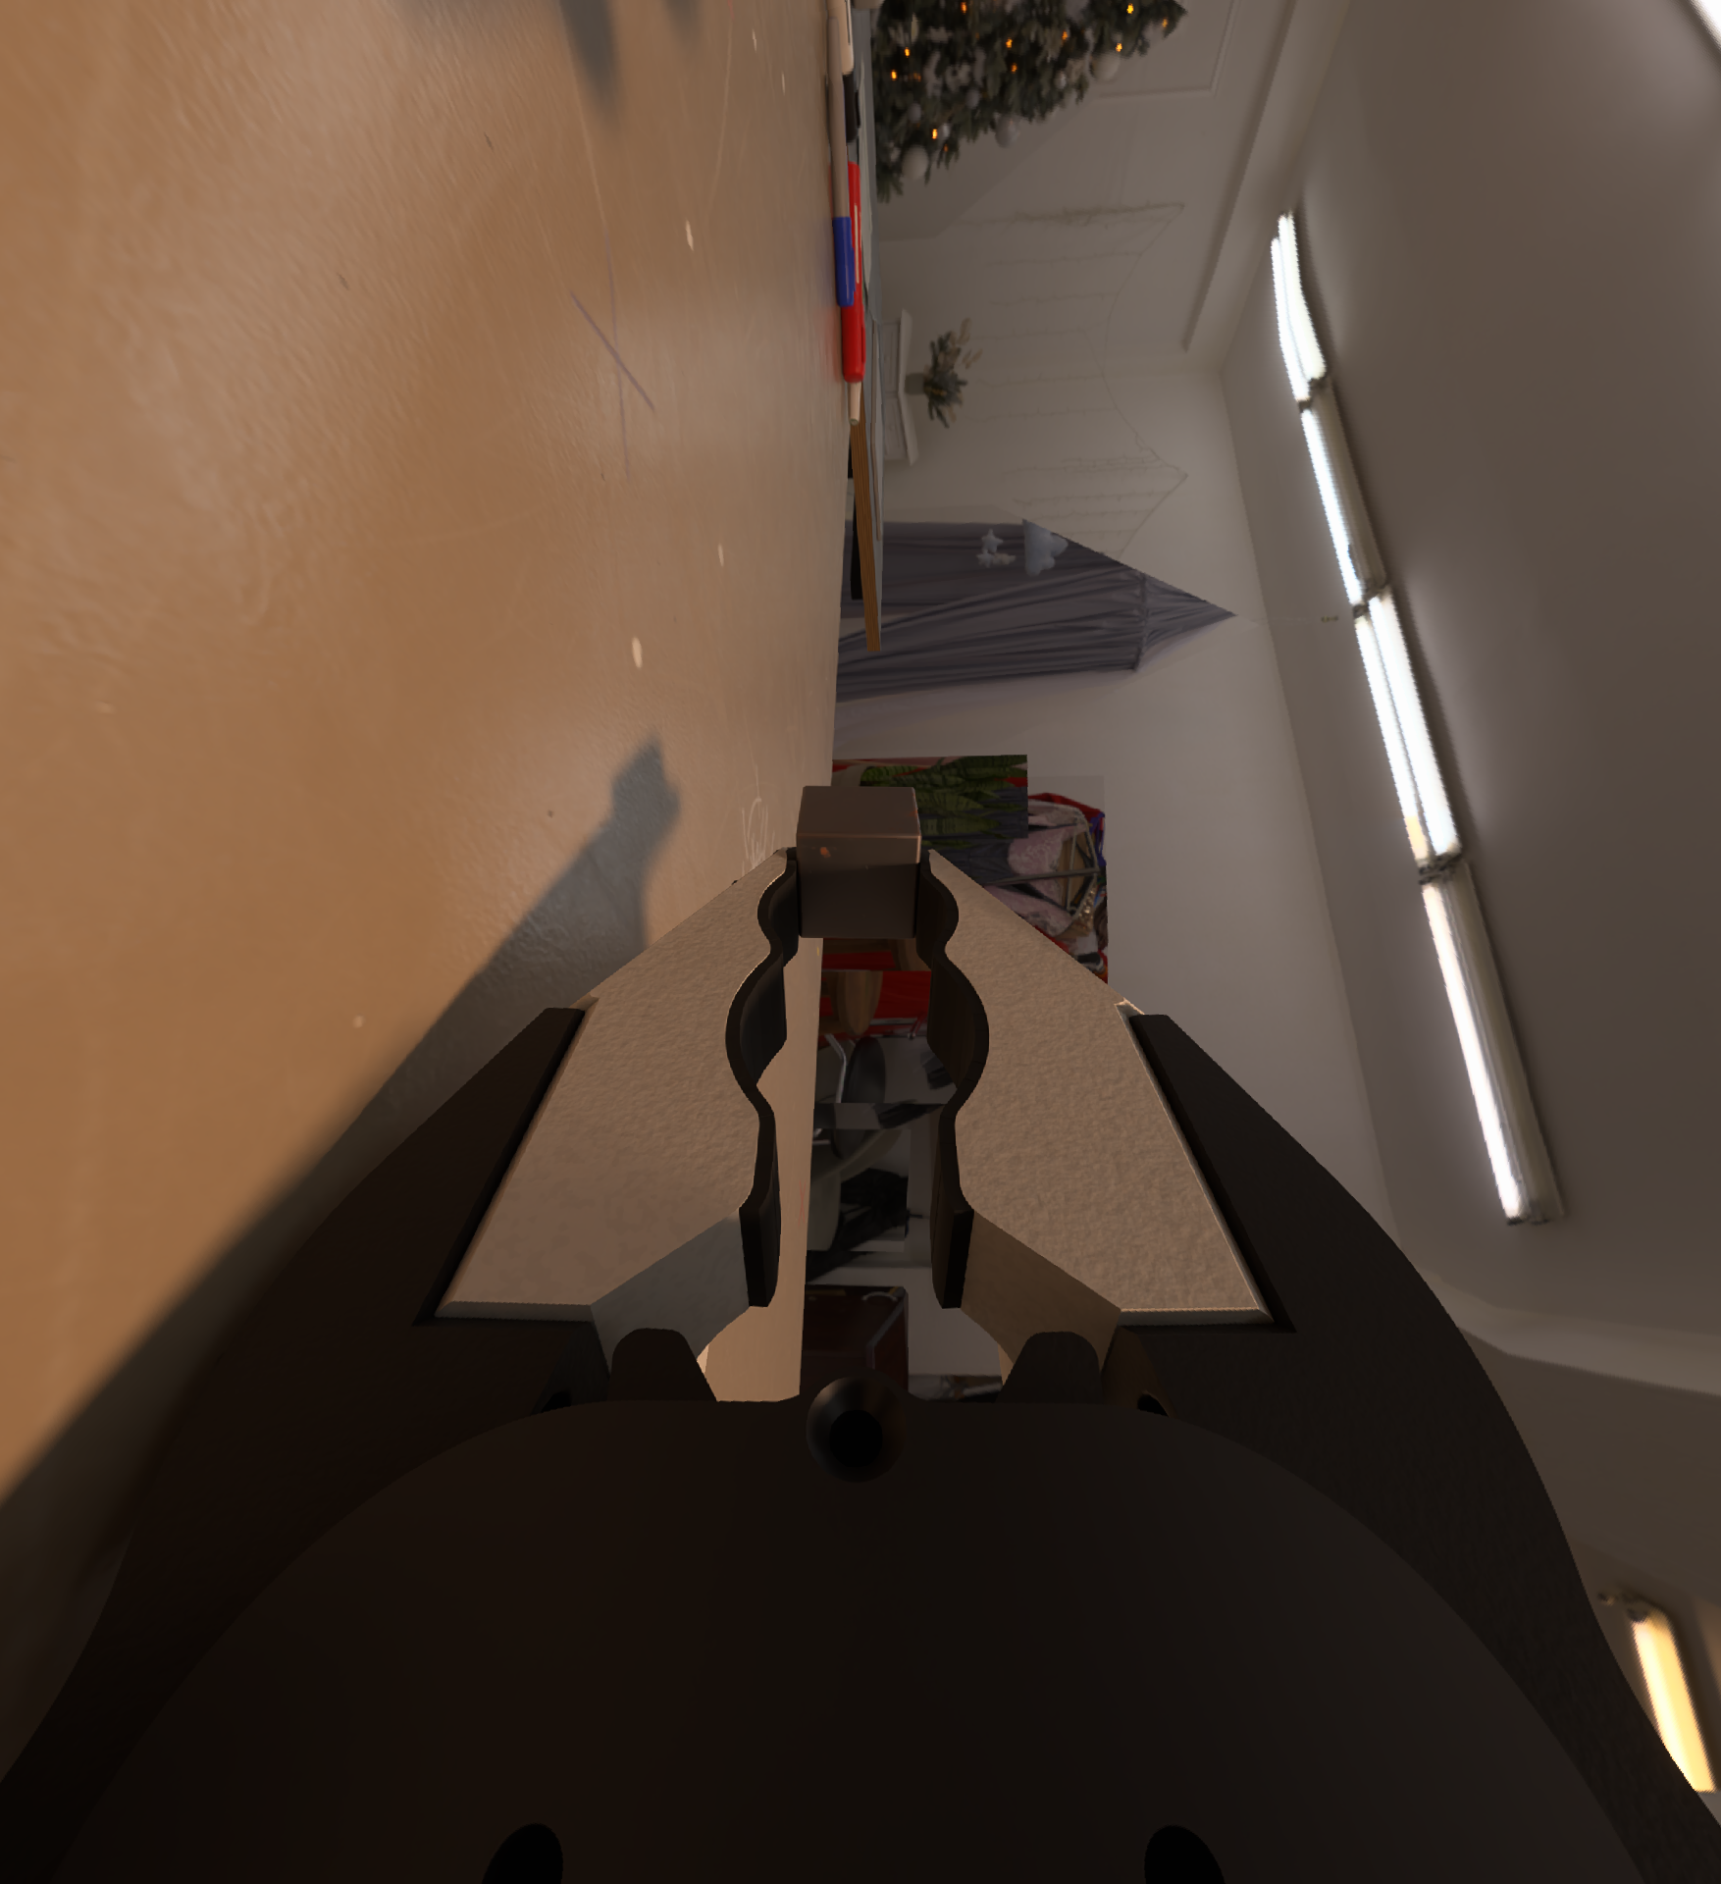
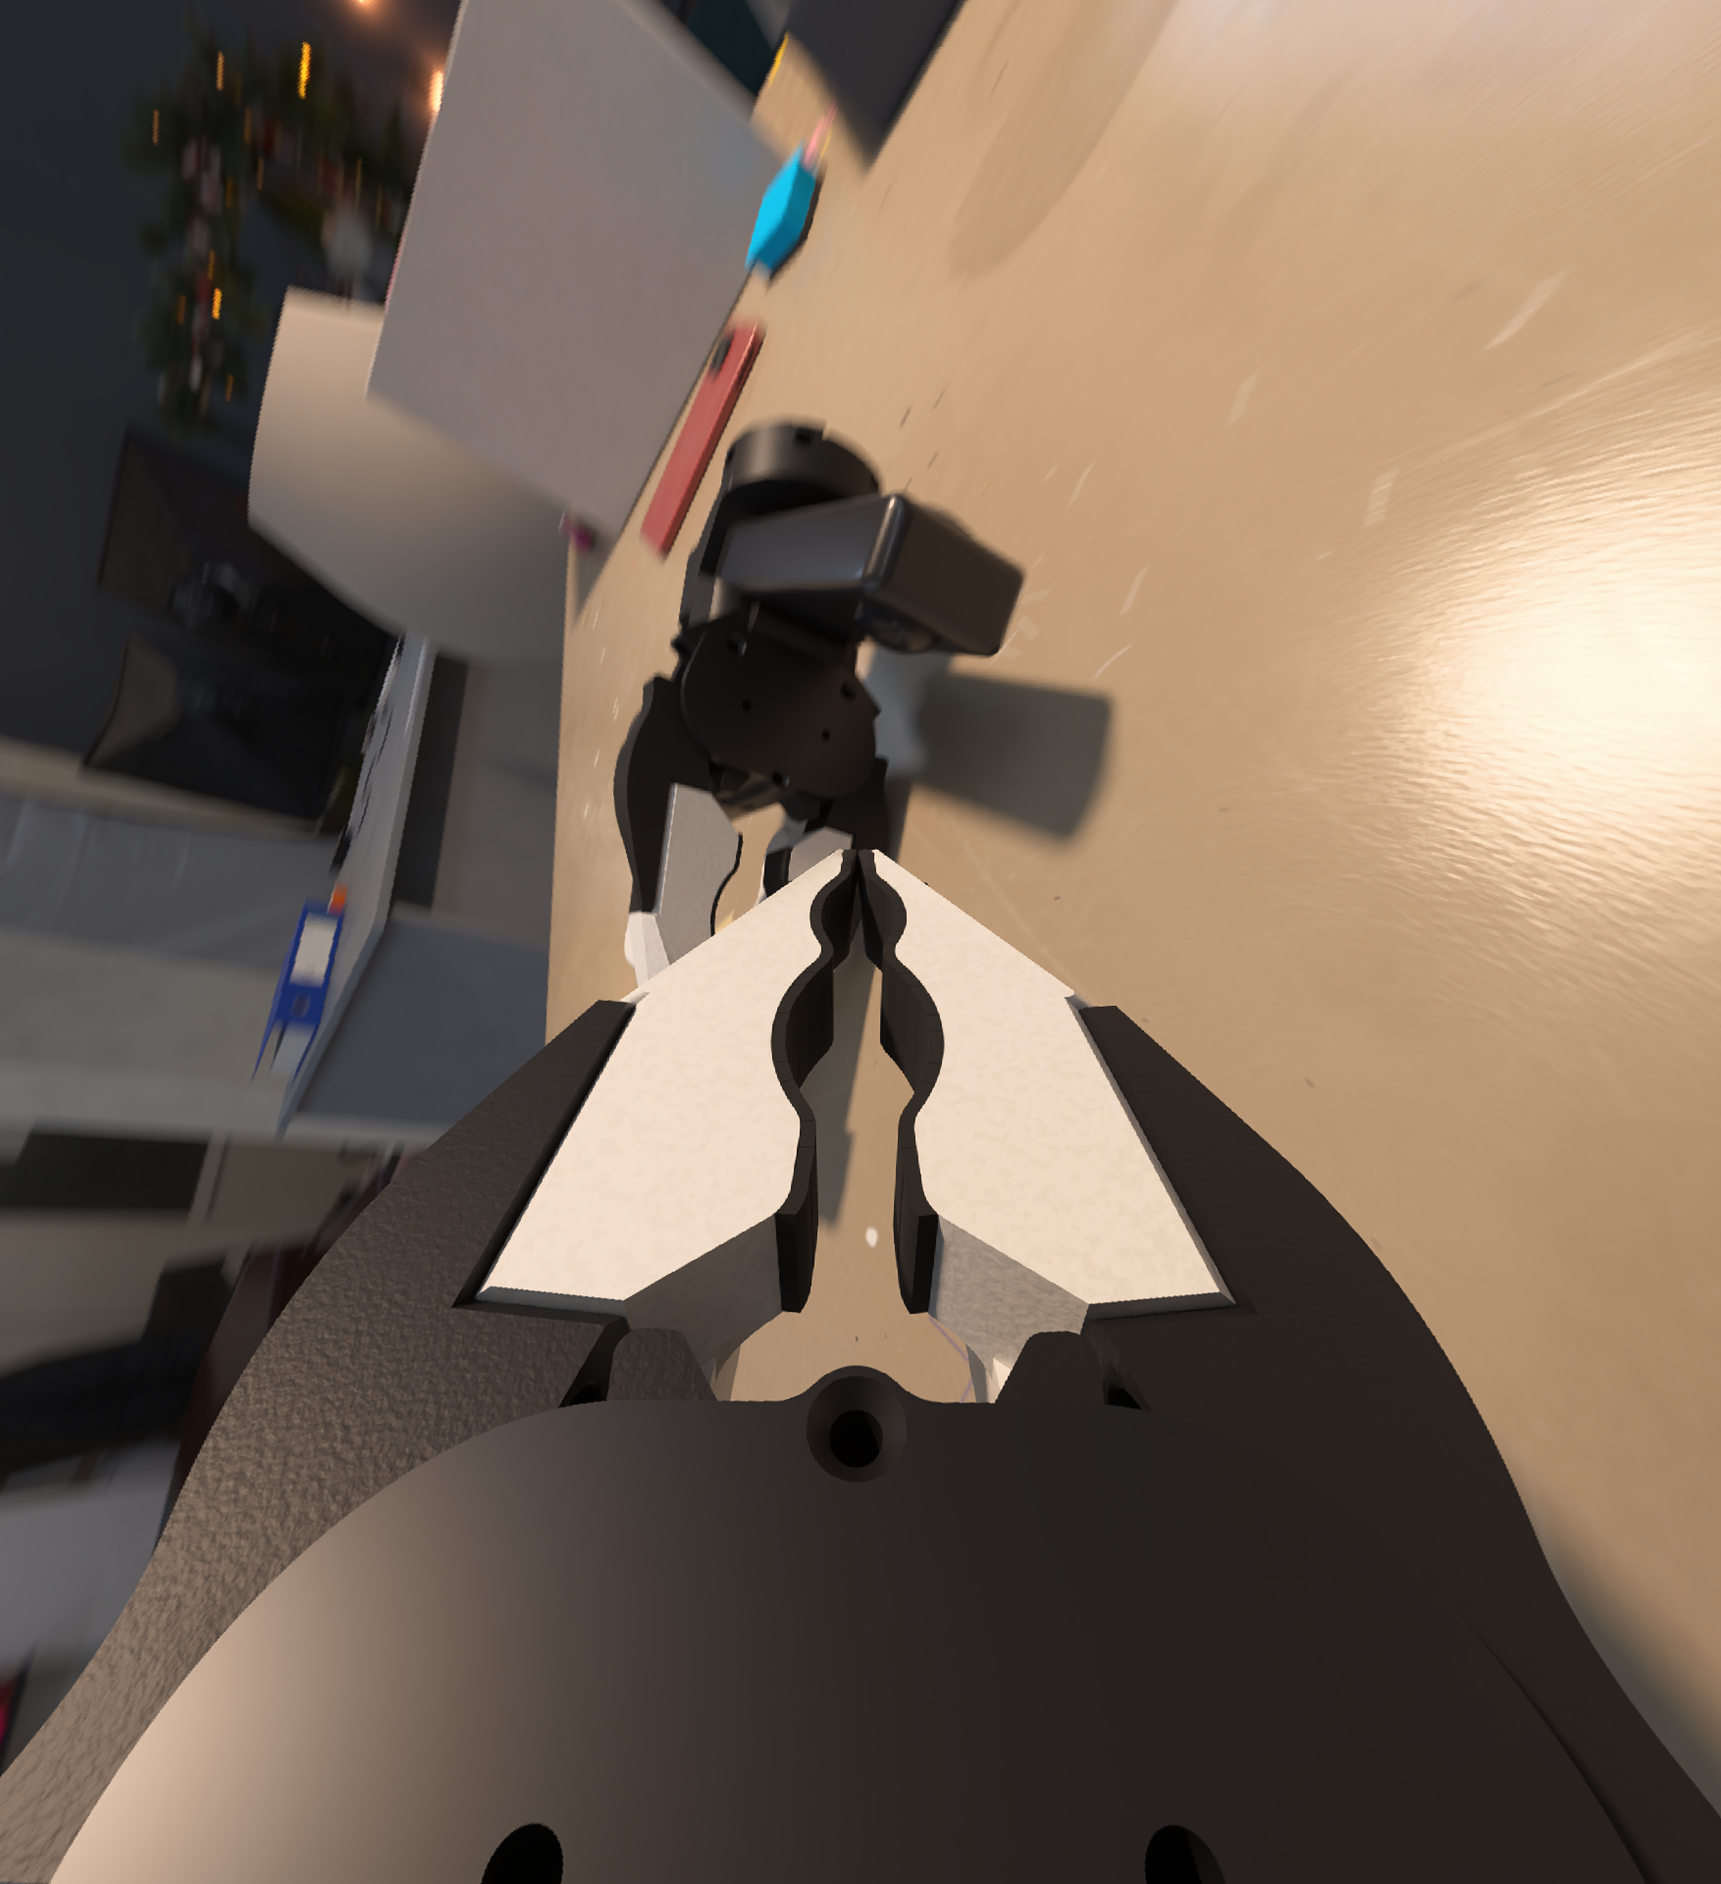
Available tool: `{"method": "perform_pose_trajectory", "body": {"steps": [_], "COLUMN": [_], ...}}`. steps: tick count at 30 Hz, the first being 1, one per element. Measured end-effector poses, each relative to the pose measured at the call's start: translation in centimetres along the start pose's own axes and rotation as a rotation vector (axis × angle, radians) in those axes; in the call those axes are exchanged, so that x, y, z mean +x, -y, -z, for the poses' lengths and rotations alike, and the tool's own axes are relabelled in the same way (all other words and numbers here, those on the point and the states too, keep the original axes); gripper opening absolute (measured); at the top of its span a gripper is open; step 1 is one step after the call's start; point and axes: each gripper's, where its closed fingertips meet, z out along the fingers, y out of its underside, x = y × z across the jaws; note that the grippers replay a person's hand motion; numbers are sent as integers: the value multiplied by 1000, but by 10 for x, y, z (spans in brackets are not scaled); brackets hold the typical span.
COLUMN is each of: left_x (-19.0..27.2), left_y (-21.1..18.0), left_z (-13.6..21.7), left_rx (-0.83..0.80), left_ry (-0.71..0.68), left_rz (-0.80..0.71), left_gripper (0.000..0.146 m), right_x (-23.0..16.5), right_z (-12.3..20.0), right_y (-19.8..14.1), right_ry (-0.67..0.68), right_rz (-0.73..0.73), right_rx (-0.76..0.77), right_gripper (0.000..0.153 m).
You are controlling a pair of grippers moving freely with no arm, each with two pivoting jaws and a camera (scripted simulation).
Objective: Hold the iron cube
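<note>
A small grey metal cube (image 1: 856, 861) sits between the tips of my left gripper (image 1: 858, 885), which is shut on it and holds it off the tan table (image 1: 326, 510). The left wrist view is rolled, so the table fills its left side. My right gripper (image 2: 856, 865) is shut and empty, its tips together above the table (image 2: 1346, 510). Beyond it in the right wrist view the left gripper (image 2: 765, 703) shows as a dark body with white fingers; the cube is hidden there.
A red and blue flat object (image 1: 848, 285) lies at the table's far edge. In the right wrist view a red phone-like slab (image 2: 704, 438), a cyan object (image 2: 783, 219) and a white board (image 2: 571, 255) lie beyond the left gripper. Bright glare marks the table at the right.
</note>
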Motion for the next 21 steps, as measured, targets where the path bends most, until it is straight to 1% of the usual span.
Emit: {"method": "perform_pose_trajectory", "body": {"steps": [2,3,6,8,10,11,12,14,16,19,21], "left_x": [-2,-3,-3,-4,-6,-7,-8,-9,-11,-13,-13], "left_y": [3,3,5,5,5,5,5,4,4,6,8], "left_z": [3,4,6,7,7,6,6,6,5,3,2], "left_rx": [9,12,23,24,25,28,31,32,27,26,26], "left_ry": [10,16,21,29,34,39,47,55,63,81,94], "left_rz": [-4,-7,-14,-21,-18,-16,-16,-17,-18,-27,-38], "left_gripper": [22,22,22,22,22,22,22,22,22,22,22], "right_x": [1,-1,-10,-18,-35,-44,-53,-66,-75,-75,-70], "right_z": [19,28,52,65,74,73,68,44,6,-54,-75], "right_y": [7,7,-5,-21,-47,-63,-81,-117,-141,-160,-166], "right_ry": [-64,-90,-197,-312,-401,-436,-470,-528,-529,-523,-574], "right_rz": [-29,-39,-40,-29,-12,-6,-12,-39,-56,-39,-3], "right_rx": [122,177,334,492,678,755,801,814,760,520,402], "right_gripper": [1,3,17,28,29,29,29,30,35,47,52]}}
